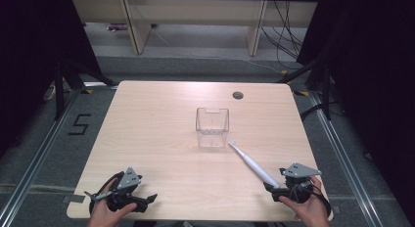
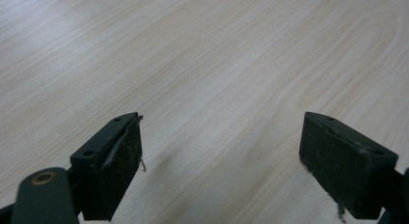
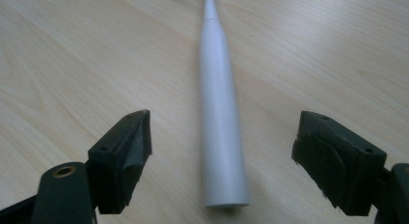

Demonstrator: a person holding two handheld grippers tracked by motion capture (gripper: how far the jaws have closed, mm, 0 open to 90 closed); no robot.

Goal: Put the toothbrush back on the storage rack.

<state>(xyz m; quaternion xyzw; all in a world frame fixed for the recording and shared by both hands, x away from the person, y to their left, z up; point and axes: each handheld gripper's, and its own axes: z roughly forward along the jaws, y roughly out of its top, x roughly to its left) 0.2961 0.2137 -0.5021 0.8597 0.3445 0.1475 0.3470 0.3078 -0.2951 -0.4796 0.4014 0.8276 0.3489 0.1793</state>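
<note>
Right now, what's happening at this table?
A person holds a two-jaw gripper in each hand at the near edge of a wooden table. The right gripper is open, its jaws on either side of the thick end of a white tapered electric toothbrush lying flat on the wood, not gripping it. The brush's thin tip points toward a clear plastic holder standing mid-table. The left gripper is open over bare wood.

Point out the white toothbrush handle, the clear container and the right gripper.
white toothbrush handle (image 3: 222,137): right gripper view, thick lower body.
clear container (image 1: 212,128): high view, front wall.
right gripper (image 3: 222,161): right gripper view, between its open jaws.
</note>
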